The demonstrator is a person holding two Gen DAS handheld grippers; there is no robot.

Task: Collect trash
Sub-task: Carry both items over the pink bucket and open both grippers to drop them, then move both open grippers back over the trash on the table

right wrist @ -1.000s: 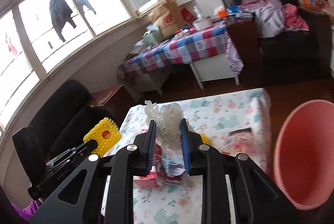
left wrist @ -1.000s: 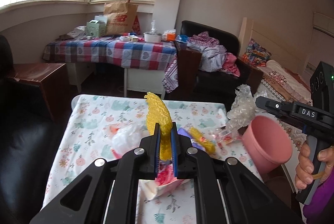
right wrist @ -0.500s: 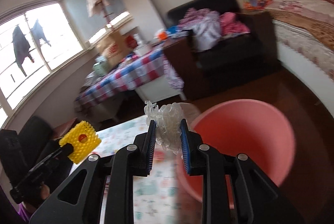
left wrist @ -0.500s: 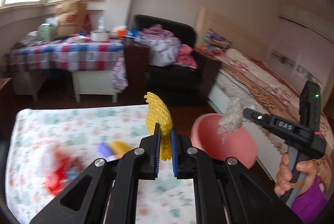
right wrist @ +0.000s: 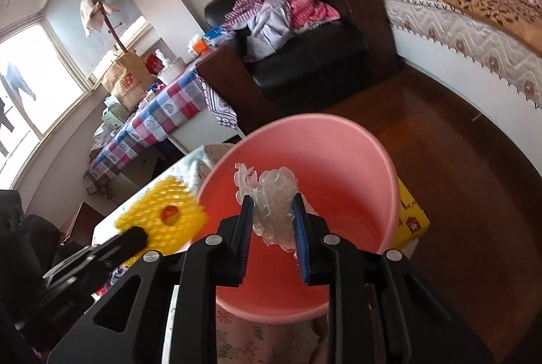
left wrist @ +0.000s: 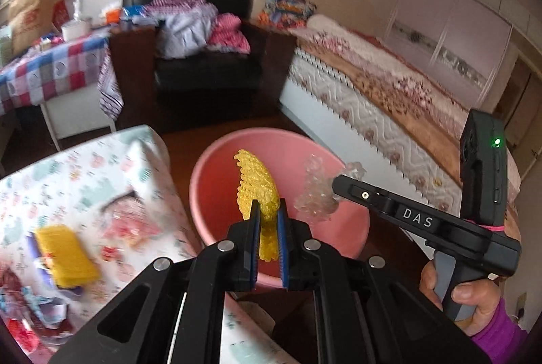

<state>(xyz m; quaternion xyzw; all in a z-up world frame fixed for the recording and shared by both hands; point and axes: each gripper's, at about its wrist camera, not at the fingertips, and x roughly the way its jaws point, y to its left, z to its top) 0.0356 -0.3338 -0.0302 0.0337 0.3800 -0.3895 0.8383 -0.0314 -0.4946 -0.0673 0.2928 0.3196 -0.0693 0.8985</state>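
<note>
A pink bin [left wrist: 216,194] stands on the floor beside the table; it also shows in the right wrist view [right wrist: 338,167]. My left gripper [left wrist: 268,211] is shut on a yellow foam net [left wrist: 257,184] and holds it over the bin's mouth. My right gripper [right wrist: 273,204] is shut on a clear crumpled plastic wrap [right wrist: 274,194], also over the bin. From the left wrist view the right gripper [left wrist: 333,186] comes in from the right with the wrap [left wrist: 313,194]. The yellow net [right wrist: 162,215] shows blurred at the bin's left rim.
The table with the patterned cloth [left wrist: 84,181] lies left of the bin and carries more litter, including a yellow wrapper [left wrist: 66,257]. A yellow box [right wrist: 411,215] sits behind the bin. A black armchair [right wrist: 305,52], a bed [left wrist: 389,93] and a checked table [right wrist: 159,113] stand beyond.
Both grippers have swung right from over the table to above the pink bin, each still holding its piece of trash. The bin now fills the centre of both views.
</note>
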